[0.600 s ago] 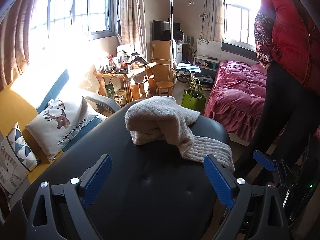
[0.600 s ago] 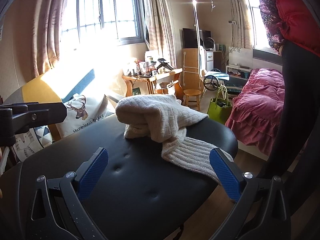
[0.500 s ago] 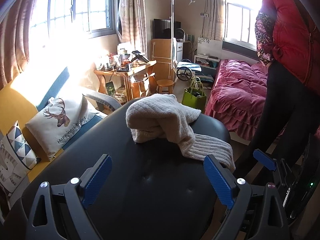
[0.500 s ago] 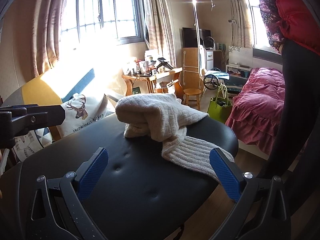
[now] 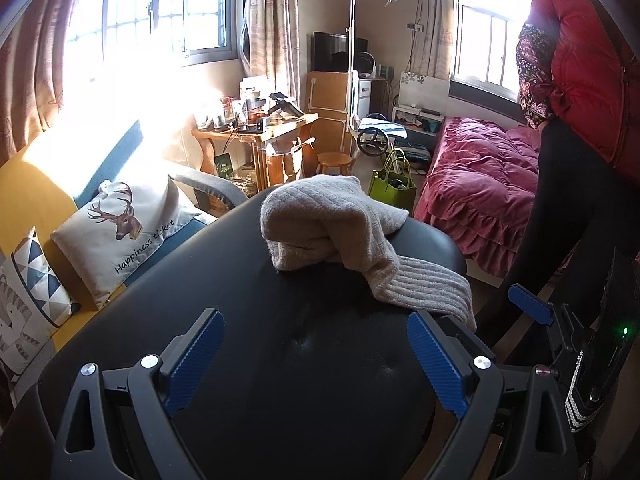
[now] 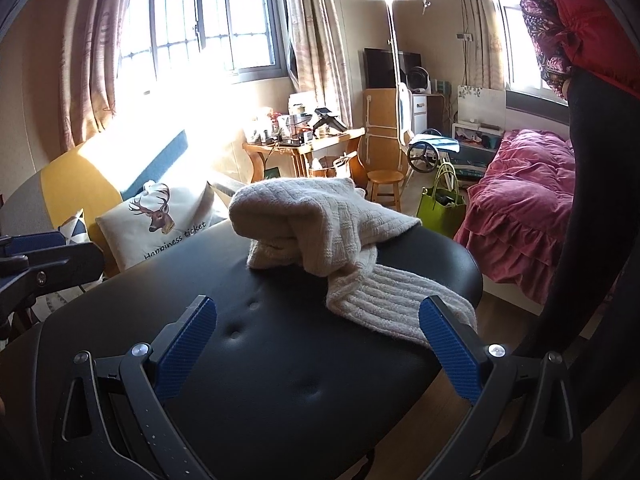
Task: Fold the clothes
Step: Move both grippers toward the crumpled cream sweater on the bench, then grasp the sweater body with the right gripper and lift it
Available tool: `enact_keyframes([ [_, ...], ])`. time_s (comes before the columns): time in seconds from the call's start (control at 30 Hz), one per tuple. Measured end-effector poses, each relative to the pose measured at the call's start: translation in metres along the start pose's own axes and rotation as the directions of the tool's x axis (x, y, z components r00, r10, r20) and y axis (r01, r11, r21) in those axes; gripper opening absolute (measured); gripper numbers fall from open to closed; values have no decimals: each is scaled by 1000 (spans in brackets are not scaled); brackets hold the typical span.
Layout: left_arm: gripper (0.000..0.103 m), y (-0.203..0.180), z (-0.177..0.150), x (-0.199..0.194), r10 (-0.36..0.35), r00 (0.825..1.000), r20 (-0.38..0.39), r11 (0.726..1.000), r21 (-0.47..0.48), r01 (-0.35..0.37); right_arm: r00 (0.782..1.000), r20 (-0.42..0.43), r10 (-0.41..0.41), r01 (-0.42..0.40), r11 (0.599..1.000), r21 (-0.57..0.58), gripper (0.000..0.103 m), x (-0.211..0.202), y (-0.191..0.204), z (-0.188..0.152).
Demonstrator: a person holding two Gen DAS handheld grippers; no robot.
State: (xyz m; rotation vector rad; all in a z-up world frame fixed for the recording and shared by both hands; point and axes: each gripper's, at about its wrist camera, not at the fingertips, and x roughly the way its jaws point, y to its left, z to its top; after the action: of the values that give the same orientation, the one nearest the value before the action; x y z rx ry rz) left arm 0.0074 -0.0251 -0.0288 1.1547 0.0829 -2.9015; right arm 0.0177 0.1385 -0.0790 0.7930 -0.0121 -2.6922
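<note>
A cream knitted sweater (image 5: 340, 224) (image 6: 320, 224) lies bunched at the far end of a black padded table (image 5: 256, 320) (image 6: 280, 360). One ribbed sleeve (image 5: 424, 288) (image 6: 392, 304) trails toward the table's right edge. My left gripper (image 5: 316, 360) hovers open over the near half of the table, short of the sweater, nothing between its blue pads. My right gripper (image 6: 320, 352) is also open and empty, with its right pad (image 6: 448, 352) close to the sleeve's end. The right gripper's blue tip (image 5: 530, 310) shows at the right edge of the left wrist view.
A sofa with a deer cushion (image 5: 120, 228) (image 6: 160, 224) stands left of the table. A person in a red vest (image 5: 580, 80) stands at the right by a bed with a pink cover (image 5: 480, 184). Beyond are a green bag (image 5: 392, 188), a stool and a cluttered wooden desk (image 5: 260, 128).
Both views shift only slightly; the sweater sits a touch nearer and lower in frame. Both grippers stay open and the sweater has not moved.
</note>
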Motion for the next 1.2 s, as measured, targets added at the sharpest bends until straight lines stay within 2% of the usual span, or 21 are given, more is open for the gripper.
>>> enact_keyframes([
  [0.17,96,11,-15,14,-3,999,-49,999,-42,1,1000,-23,6,-6,1000,-1,103,10,5,-5],
  [0.43,96,26,-33,18,-15,997,-76,996,-84,9,997,-73,12,-12,1000,0,103,26,8,-14],
  [0.6,96,47,-50,21,7,993,-114,990,-137,-23,997,-69,42,-40,999,25,103,37,6,-17],
  [0.73,95,65,-63,22,30,990,-140,982,-182,-55,999,-48,13,-13,1000,5,103,46,8,-14],
  [1.0,95,91,-84,25,32,985,-168,969,-237,-72,997,-71,-11,9,999,-34,103,94,-4,5],
  [1.2,95,108,-102,32,47,974,-220,953,-281,-109,994,-108,-25,20,999,-51,103,141,-19,20],
])
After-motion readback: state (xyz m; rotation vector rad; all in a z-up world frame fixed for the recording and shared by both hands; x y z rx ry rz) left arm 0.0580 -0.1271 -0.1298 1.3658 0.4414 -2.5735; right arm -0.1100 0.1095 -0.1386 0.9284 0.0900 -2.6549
